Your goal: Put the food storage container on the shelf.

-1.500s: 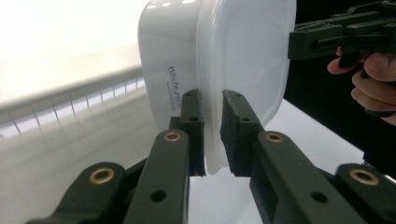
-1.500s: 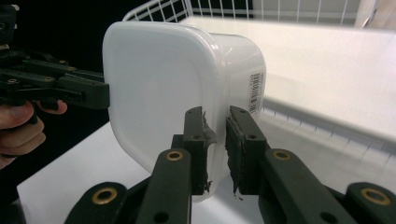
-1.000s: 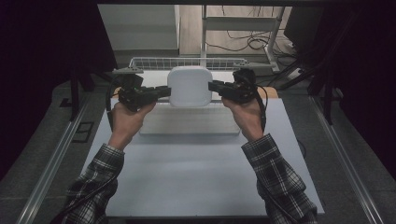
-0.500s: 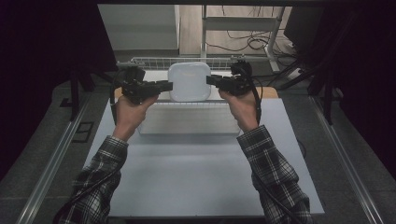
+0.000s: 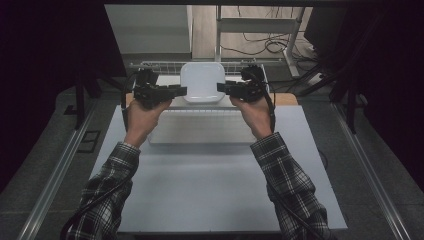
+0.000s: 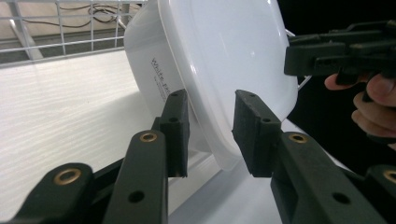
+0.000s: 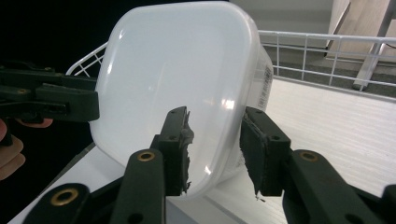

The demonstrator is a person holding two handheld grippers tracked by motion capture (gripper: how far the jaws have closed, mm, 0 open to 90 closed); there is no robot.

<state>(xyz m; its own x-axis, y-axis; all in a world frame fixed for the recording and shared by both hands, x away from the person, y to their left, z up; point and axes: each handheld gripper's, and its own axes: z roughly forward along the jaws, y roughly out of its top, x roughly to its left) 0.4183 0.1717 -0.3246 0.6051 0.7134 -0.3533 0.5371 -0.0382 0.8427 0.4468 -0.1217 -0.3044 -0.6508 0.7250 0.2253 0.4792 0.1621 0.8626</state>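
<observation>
Fingers of the left gripper [image 5: 176, 91] and right gripper [image 5: 226, 88] clench opposite rims of the lidded white plastic container [image 5: 202, 82], held tilted above the wire basket [image 5: 165, 65] at the surface's far edge, so lowering it evenly inside looks next.

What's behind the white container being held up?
A white wire rack stands behind the white container, with a white surface beneath. The container hides the middle of the rack.
</observation>
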